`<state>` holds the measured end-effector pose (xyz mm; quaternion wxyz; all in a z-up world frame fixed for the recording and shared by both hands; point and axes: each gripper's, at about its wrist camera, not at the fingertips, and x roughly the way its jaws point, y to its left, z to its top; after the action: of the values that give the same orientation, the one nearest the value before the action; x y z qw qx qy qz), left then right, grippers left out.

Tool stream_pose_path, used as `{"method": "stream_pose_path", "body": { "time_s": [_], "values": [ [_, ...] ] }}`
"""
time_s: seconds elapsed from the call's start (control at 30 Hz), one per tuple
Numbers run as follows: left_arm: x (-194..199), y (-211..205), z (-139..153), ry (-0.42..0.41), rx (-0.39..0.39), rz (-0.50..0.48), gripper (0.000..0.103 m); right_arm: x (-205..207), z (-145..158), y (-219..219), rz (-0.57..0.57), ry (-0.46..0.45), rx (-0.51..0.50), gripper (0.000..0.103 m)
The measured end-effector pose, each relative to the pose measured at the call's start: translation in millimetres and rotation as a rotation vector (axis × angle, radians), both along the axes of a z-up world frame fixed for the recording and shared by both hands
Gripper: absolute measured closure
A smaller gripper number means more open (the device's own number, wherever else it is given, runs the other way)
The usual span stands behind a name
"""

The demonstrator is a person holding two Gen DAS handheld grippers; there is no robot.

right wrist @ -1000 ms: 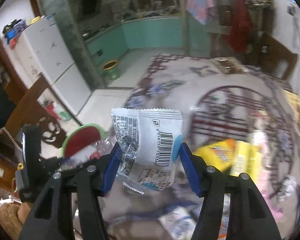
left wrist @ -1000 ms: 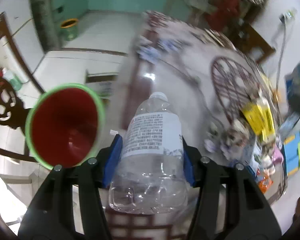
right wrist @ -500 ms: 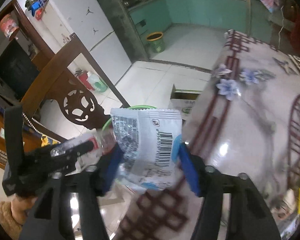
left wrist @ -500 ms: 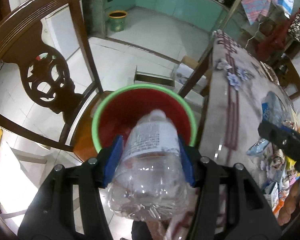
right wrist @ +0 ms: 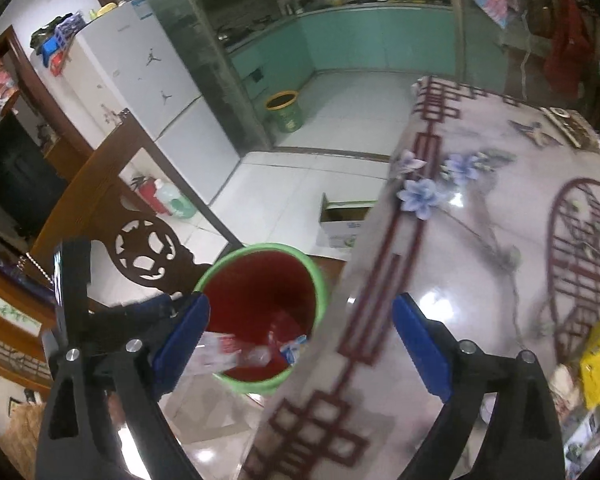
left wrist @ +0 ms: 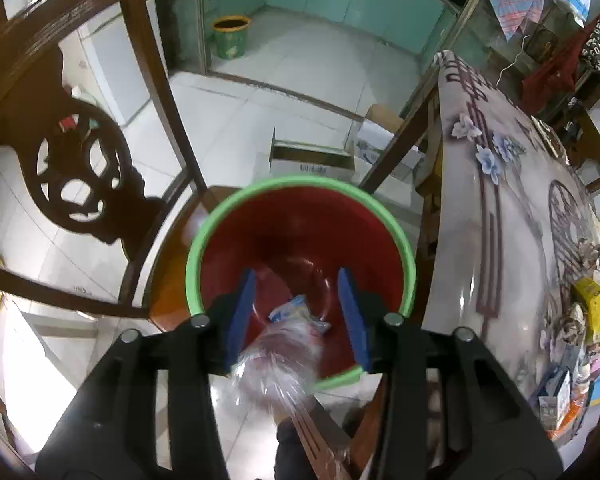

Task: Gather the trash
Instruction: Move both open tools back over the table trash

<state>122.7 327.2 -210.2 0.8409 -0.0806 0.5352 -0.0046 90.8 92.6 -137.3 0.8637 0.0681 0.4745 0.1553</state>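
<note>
Over the red bin point(left wrist: 300, 240), the bottle point(left wrist: 276, 364) is seen dropping between the closing left tool point(left wrist: 296, 312) pads, unpinched, toward 6 o'clock; the empty right tool point(right wrist: 300, 344) is opening and is best kept clear of the rim.

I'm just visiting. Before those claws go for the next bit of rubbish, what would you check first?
1. Right claw empty: ok. Its jaws are opening with nothing between them.
2. Wrapper inside the red bin: ok.
3. Bottle above the bin's mouth: ok. It sits between the left claw pads.
4. Bottle let go: cannot tell, it is blurred.
5. Table cleared: not ok, a yellow packet lies there.
</note>
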Motion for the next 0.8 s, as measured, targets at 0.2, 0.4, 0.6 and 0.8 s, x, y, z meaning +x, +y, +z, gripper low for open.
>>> {"method": "stream_pose_path", "body": {
  "time_s": [0.2, 0.4, 0.6, 0.8],
  "values": [
    [-1, -6, 14, -0.070, -0.014, 0.012, 0.019, -22, -2, -25, -0.059, 0.013, -0.013, 0.011],
    [-4, -38, 22, -0.068, -0.040, -0.032, 0.018, -35, 0, -52, -0.115, 0.009, -0.028, 0.011],
    [-10, -97, 44, -0.114, -0.036, -0.121, 0.016, -56, 14, -97, -0.175, -0.030, -0.028, 0.011],
    [-26, -169, 62, -0.135, -0.064, -0.181, 0.015, -79, 20, -165, -0.221, -0.038, -0.024, 0.011]
  ]
}}
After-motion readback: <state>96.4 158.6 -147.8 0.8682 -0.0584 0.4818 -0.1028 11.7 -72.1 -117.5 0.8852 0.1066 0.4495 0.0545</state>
